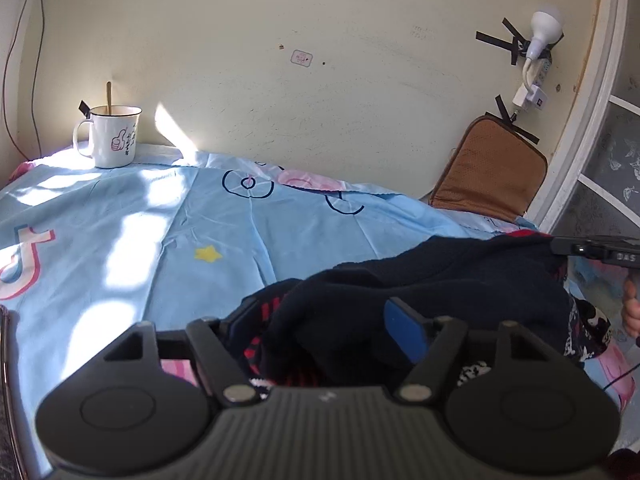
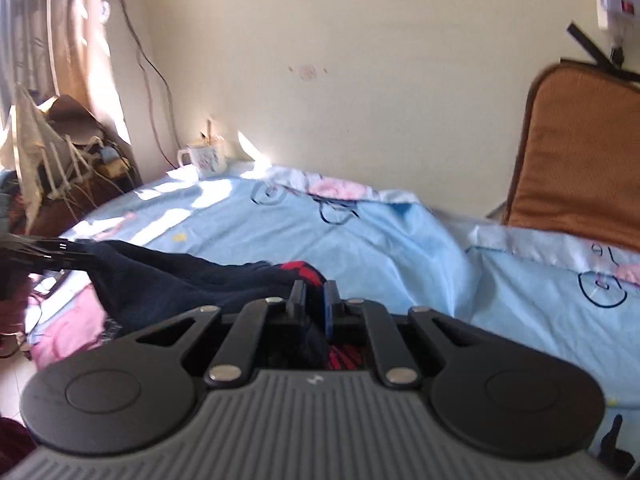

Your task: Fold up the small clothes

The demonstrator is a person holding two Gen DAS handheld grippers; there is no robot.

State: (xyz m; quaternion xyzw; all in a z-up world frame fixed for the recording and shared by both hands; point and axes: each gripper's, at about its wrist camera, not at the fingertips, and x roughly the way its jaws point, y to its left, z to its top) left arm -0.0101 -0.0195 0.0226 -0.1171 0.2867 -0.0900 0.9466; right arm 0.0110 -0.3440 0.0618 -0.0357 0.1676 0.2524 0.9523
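A dark navy garment [image 1: 440, 276] with red stripes and a black-and-white print lies bunched on the light blue cartoon bedsheet [image 1: 200, 220]. In the left wrist view my left gripper [image 1: 320, 312] stands wide. A thick fold of the garment is heaped between and over its fingers, and the blue pad [image 1: 404, 336] shows bare. At the right edge my right gripper [image 1: 592, 250] holds the garment's far edge. In the right wrist view the right gripper [image 2: 314, 290] has its fingers nearly together on the dark cloth. The garment [image 2: 180, 280] stretches left to the blurred left gripper [image 2: 60, 252].
A white mug [image 1: 114, 136] with a spoon stands at the bed's far left by the wall. A brown cushion [image 1: 492, 168] leans on the wall at the right, under a taped power strip and bulb [image 1: 540, 32]. Cluttered items [image 2: 60, 152] and cables sit beyond the bed's left side.
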